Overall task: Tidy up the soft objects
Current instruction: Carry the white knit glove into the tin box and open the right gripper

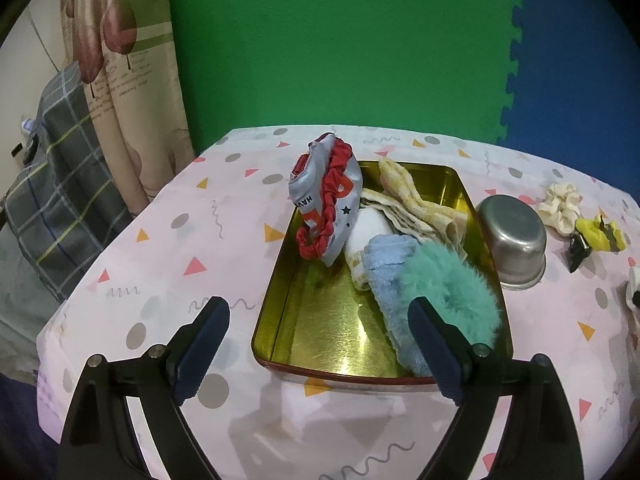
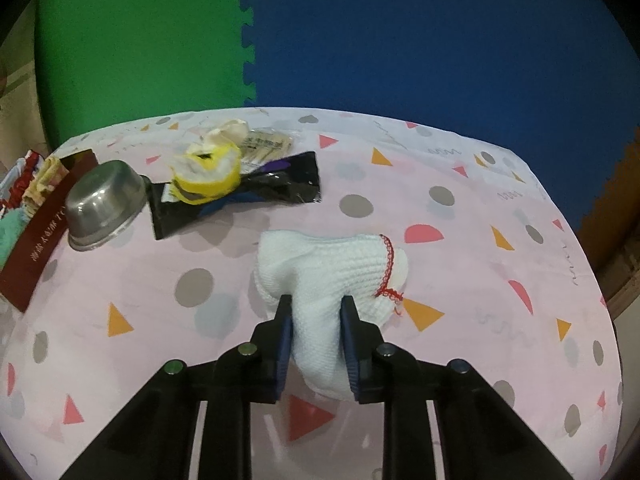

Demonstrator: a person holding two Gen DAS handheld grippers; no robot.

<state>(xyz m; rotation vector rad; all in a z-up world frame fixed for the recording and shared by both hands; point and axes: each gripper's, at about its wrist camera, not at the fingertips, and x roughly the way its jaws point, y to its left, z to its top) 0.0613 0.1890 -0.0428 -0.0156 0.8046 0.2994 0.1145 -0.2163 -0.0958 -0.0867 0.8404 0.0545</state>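
The right hand-held gripper (image 2: 316, 320) is clamped on a white cloth with red stitching (image 2: 340, 268). Its two fingers pinch a bunched fold at the cloth's near end, and the rest of the cloth trails forward over the bench (image 2: 480, 200). The grip is placed on a gathered fold, probably so that the soft fabric comes up in one piece instead of slipping out.

The left hand-held gripper (image 1: 320, 344) is spread wide and empty. It hangs above the near edge of the gold tin (image 1: 320, 320), which sits toward the left side of the bench. The tin already holds a grey printed garment with a red scrunchie (image 1: 328, 216), a yellow checked cloth (image 1: 412, 204), a blue towel (image 1: 388, 272) and a teal fluffy scrunchie (image 1: 452, 296).

An upturned steel bowl (image 1: 512, 236) stands just beside the tin's right wall. A cream scrunchie (image 1: 560, 208) and a yellow scrunchie (image 1: 600, 232) lie beyond it, not yet sorted. The bare gold floor at the tin's near left suggests where the white cloth belongs.
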